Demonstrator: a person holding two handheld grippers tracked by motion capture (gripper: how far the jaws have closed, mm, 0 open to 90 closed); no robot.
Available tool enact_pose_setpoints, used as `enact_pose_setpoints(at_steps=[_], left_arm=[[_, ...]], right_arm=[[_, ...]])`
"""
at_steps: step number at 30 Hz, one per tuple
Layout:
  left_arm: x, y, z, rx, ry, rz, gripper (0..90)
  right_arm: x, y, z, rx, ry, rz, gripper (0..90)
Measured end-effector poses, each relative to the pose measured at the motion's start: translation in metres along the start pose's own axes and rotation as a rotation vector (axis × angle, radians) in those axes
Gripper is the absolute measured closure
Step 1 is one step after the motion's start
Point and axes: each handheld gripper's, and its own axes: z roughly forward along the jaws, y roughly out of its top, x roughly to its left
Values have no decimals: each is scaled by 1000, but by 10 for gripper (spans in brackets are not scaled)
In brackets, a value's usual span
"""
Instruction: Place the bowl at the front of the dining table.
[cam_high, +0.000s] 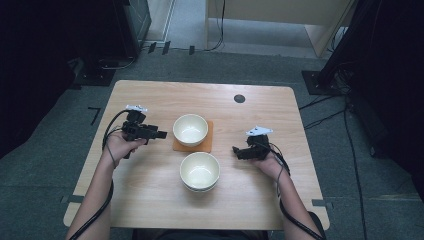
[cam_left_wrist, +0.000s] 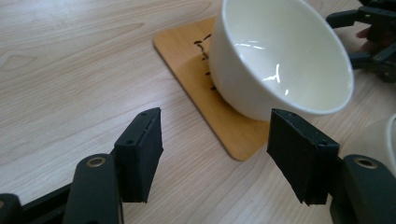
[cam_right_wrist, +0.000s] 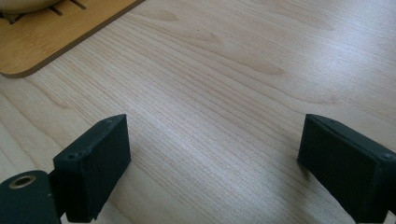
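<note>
High view. Wooden table (cam_high: 150, 200); one white bowl (cam_high: 190, 129) standing on an orange-brown wooden coaster (cam_high: 208, 142) near the centre; a stack of white bowls (cam_high: 199, 171) just in front of it, toward the person. Left gripper (cam_high: 162, 134) level, pointing at the coaster bowl from its left, close but not touching. Right gripper (cam_high: 235, 150) to the right of the stack, apart from it.

Left gripper view. Jaws spread wide, nothing between the pads. Coaster bowl (cam_left_wrist: 280, 56) upright ahead, its rim just beyond the right-hand pad; coaster (cam_left_wrist: 187, 60) corner below. Edge of the stack (cam_left_wrist: 380, 140) at far right. Right gripper (cam_left_wrist: 373, 37) in the background.

Right gripper view. Jaws wide apart over bare table (cam_right_wrist: 224, 93), holding nothing. Coaster (cam_right_wrist: 51, 37) corner at upper left.

Handling note. The step appears to be the left gripper's approach to the coaster bowl. To grip well, one pad should likely pass inside the rim and one outside, closing squarely on the wall; a glancing contact could slide the bowl off the coaster.
</note>
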Motion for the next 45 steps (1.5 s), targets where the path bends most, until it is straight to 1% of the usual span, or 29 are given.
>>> enact_pose_setpoints(at_steps=[2, 3, 6, 11, 13, 16, 19, 22, 24, 26, 29, 31, 33, 36, 39, 42, 43, 45], left_arm=[[3, -3, 0, 3, 17, 7, 353], [6, -5, 1, 4, 21, 8, 353], [8, -7, 3, 10, 31, 9, 352], [11, -11, 7, 28, 58, 53, 352], [11, -12, 7, 20, 57, 59, 351], [13, -14, 8, 23, 58, 55, 349], [14, -15, 9, 22, 49, 48, 349], [16, -17, 10, 27, 72, 68, 346], [19, -19, 10, 25, 67, 62, 345], [22, -21, 10, 24, 80, 63, 345], [27, -25, 11, 21, 89, 51, 345], [29, -26, 12, 33, 100, 51, 345], [29, -27, 14, 32, 113, 72, 345], [31, -30, 15, 9, 110, 96, 343], [34, -33, 14, -15, 121, 124, 343], [37, -38, 14, -48, 146, 181, 343], [38, -40, 14, -61, 154, 207, 341], [38, -43, 15, -75, 161, 235, 328]], right_arm=[[0, 0, 0, 1, 1, 1, 85], [0, 0, 0, 0, 0, 1, 85], [0, 0, 0, 0, 0, 1, 85], [0, 0, 0, 0, 0, 1, 85], [0, 0, 0, 0, 0, 0, 85], [0, 0, 0, 1, -1, 1, 85], [0, 0, 0, 0, -2, -1, 85], [0, 0, 0, 0, -2, 0, 84], [0, 0, 0, 0, -2, 0, 85], [0, 0, 0, 0, -2, 0, 85], [0, 0, 0, 0, -2, 0, 84], [0, 0, 0, 0, -2, 0, 84], [0, 0, 0, 1, -3, 0, 84], [0, 0, 0, 0, -3, 0, 84], [0, 1, 1, 0, -2, 0, 85], [1, 1, 1, 0, -3, 0, 85], [1, 1, 1, 0, -3, 1, 84], [1, 1, 1, 1, -3, 2, 84]])
